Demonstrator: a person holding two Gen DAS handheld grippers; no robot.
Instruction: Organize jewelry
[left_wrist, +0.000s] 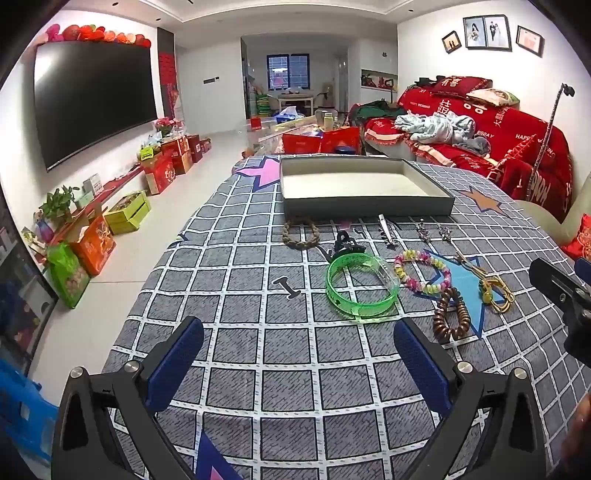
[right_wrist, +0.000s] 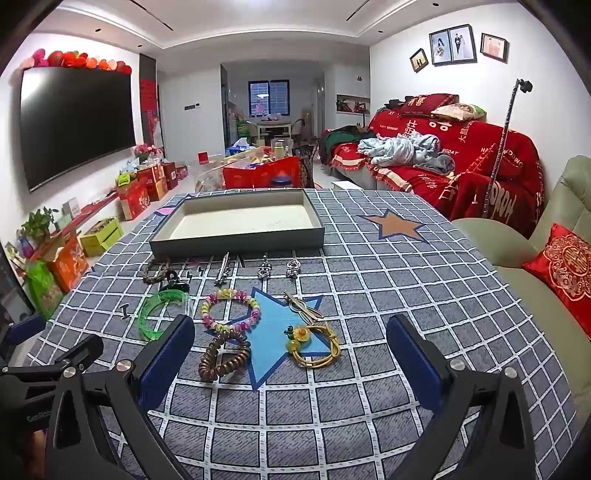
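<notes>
1. Grey checked cloth covers desk (left_wrist: 236, 369); jewelry lies loose before empty tray (left_wrist: 364, 205).
2. Green bangle (left_wrist: 362, 288) beside beaded bracelet (left_wrist: 423, 273).
3. Left claw (left_wrist: 299, 354) released, empty.
4. Right claw (right_wrist: 291, 354) released, empty.

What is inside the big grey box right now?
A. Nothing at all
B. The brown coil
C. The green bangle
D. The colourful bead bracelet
A: the grey box shows only its bare pale floor, while the jewelry lies on the cloth in front of it.
</notes>
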